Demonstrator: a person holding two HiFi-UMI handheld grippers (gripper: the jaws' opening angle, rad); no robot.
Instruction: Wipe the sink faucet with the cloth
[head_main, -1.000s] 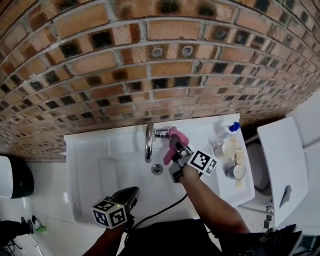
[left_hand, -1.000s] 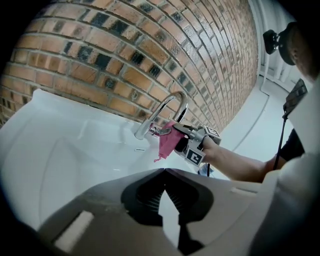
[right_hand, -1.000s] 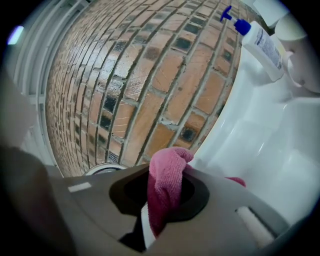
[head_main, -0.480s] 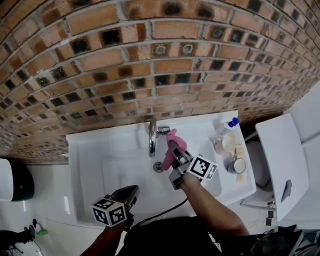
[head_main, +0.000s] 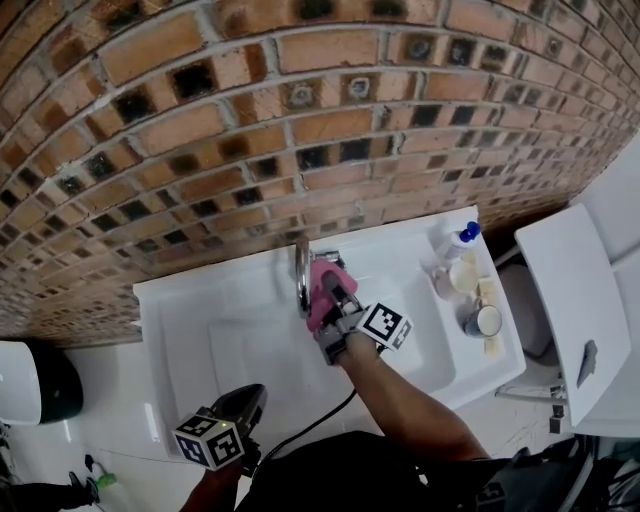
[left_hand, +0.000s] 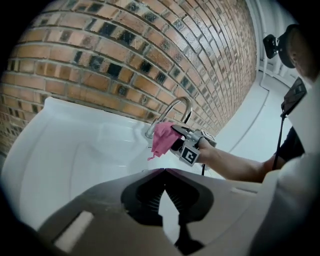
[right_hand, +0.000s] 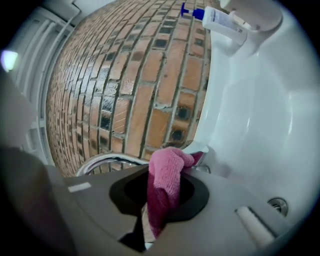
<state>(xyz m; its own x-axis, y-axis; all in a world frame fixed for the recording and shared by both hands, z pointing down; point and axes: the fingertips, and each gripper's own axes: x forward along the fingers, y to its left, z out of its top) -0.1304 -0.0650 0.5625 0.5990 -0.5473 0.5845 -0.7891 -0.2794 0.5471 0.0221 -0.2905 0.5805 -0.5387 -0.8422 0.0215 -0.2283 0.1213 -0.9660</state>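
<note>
Presently: right tool (head_main: 330, 300) clamped on pink cloth (right_hand: 167, 167). Cloth bunched against curved faucet (head_main: 301, 275) near base, above white sink (head_main: 170, 300). Left tool (left_hand: 164, 172) jaws together, empty, low by front rim, well apart from work. Assessment: wipe under way. Recommend firm grip, cloth wrapped round spout, strokes from base up over arch to outlet, tool tips clear of chrome. Risk: cloth slipping loose.

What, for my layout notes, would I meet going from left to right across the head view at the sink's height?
black container → faucet → cloth → bottle
</note>
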